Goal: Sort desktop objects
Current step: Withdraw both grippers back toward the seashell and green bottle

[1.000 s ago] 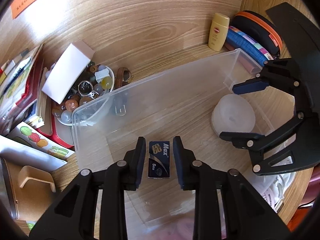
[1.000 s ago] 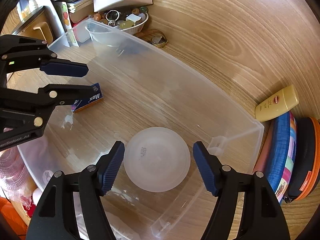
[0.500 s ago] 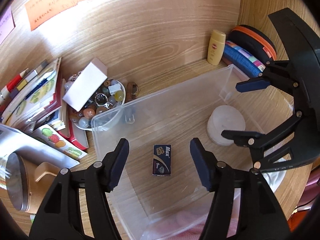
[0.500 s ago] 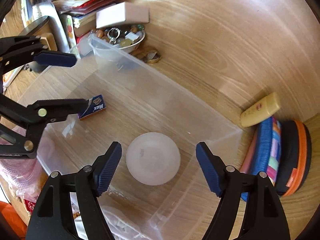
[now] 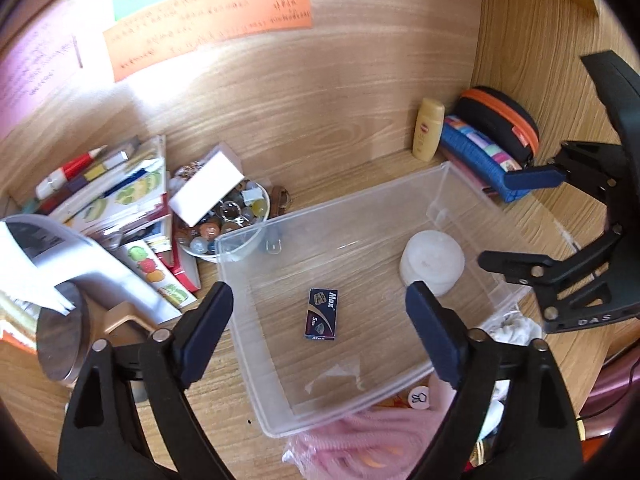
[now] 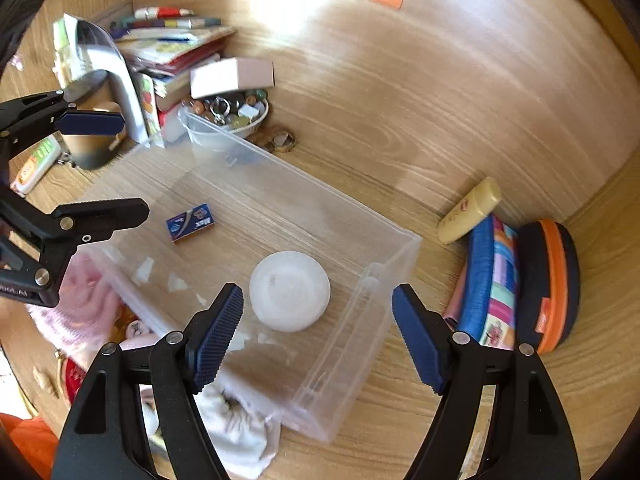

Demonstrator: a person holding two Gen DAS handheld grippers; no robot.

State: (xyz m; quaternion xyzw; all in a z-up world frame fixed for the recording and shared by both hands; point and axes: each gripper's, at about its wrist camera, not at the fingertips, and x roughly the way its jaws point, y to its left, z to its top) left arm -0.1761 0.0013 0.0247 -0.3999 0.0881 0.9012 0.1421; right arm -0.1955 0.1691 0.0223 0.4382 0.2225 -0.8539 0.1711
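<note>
Two items in bin: a small blue box (image 5: 322,314) printed "Max" and a white round container (image 5: 433,261), both lying on the floor of the clear plastic bin (image 5: 448,184), well apart from each other.
Bin position: on the wooden desk (image 5: 340,128), open at the top.
Left gripper (image 5: 320,332): spread wide above the blue box; its jaws have just been opening further; the pads touch nothing and the box lies free on the bin floor below the gap.
Right gripper (image 6: 318,334): spread, empty; its jaws have opened slightly; the white round container sits below, nearer the left pad, untouched.
Cross view: in the right wrist view the left gripper (image 6: 108,168) enters from the left edge, above the bin's near corner.
Left of bin: a white bowl (image 5: 224,220) of beads and small trinkets with a white carton resting across it, beside a stack of books (image 5: 116,196).
Right of bin: a yellow tube (image 5: 428,130) standing at the back wall, next to a blue pouch (image 5: 476,152) and a black case with an orange zip (image 5: 500,120).
Near edge: pink fabric (image 5: 360,436) just outside the bin's front wall.
</note>
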